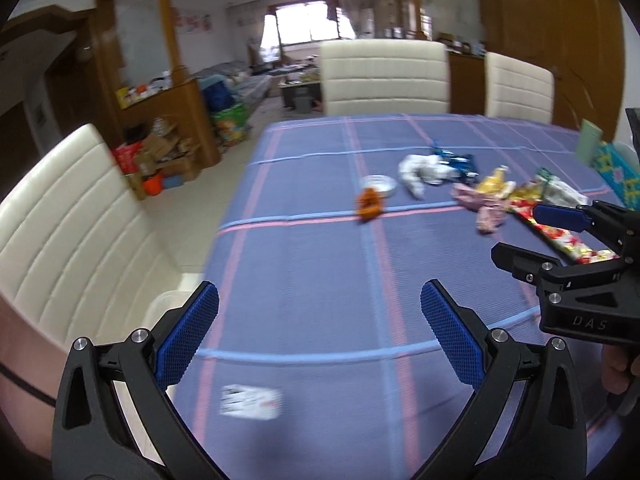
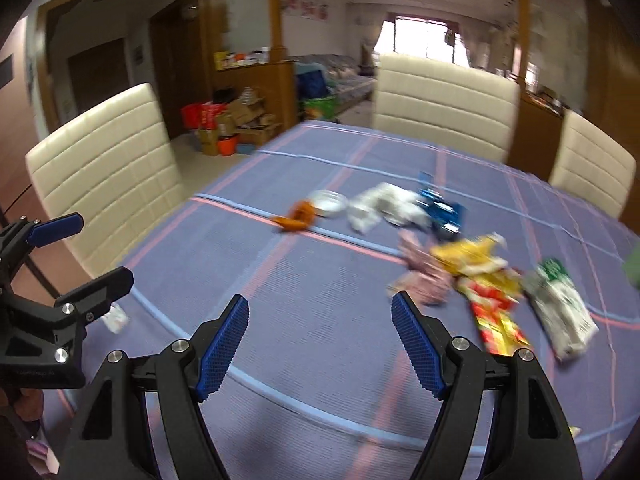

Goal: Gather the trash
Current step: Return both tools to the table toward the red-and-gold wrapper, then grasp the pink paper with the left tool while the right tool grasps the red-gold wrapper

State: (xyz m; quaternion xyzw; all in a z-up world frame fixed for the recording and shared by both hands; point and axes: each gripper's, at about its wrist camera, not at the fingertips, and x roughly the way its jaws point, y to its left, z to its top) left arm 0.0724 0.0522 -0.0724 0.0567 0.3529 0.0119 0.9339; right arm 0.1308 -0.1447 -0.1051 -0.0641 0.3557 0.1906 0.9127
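While trash awaits:
Wrappers (image 2: 496, 292): light, crinkly, slippery; pinch a raised fold.
Left gripper (image 1: 320, 336): released, empty.
Right gripper (image 2: 320, 344): released, empty.

- Home dining area: checked cloth (image 1: 320, 264) over the desk, cream padded chairs (image 1: 384, 76) around it.
- Beyond, a living room (blurred) with sofa (image 2: 348, 80), bright window (image 1: 308, 20), wooden partition (image 1: 168, 96).

The left gripper (image 1: 320, 320) hung wide open over the table's (image 1: 320, 264) near edge; wrappers (image 1: 500, 196) lay toward the far right corner.
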